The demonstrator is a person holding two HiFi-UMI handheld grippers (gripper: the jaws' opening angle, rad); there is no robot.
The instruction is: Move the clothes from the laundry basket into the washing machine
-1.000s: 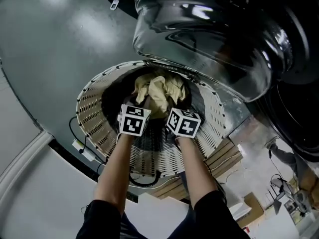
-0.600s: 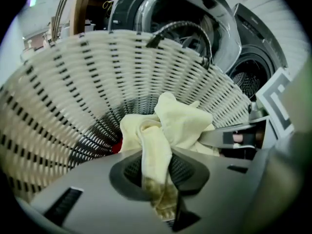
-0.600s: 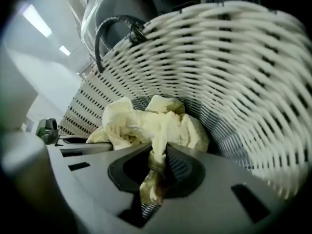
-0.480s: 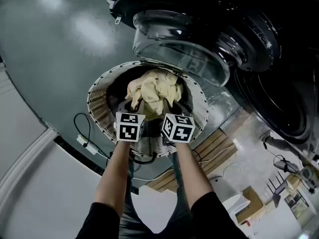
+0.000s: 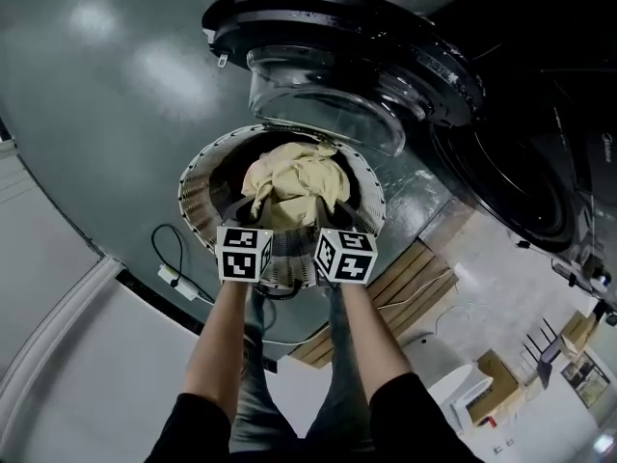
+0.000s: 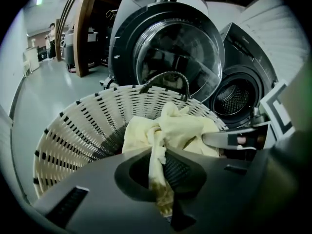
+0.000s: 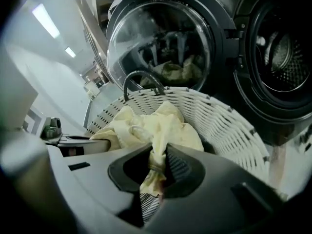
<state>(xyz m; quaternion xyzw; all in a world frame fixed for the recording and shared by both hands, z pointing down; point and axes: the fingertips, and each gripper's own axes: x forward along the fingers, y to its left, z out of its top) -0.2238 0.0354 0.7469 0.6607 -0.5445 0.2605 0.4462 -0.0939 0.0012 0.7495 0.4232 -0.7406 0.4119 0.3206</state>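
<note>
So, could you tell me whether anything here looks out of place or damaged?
Nothing stands out: the left gripper and right gripper are shut on the yellow cloth over the laundry basket, and the washer door stands open.

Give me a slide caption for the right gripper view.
Right gripper, jaws shut on the pale yellow cloth over the white laundry basket, before the open washing machine.

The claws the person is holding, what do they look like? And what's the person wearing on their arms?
The left claw and right claw are dark grey plastic with ribbed pads inside. Each carries a white cube with black square markers. The person wears black sleeves, ending near the elbows.
</note>
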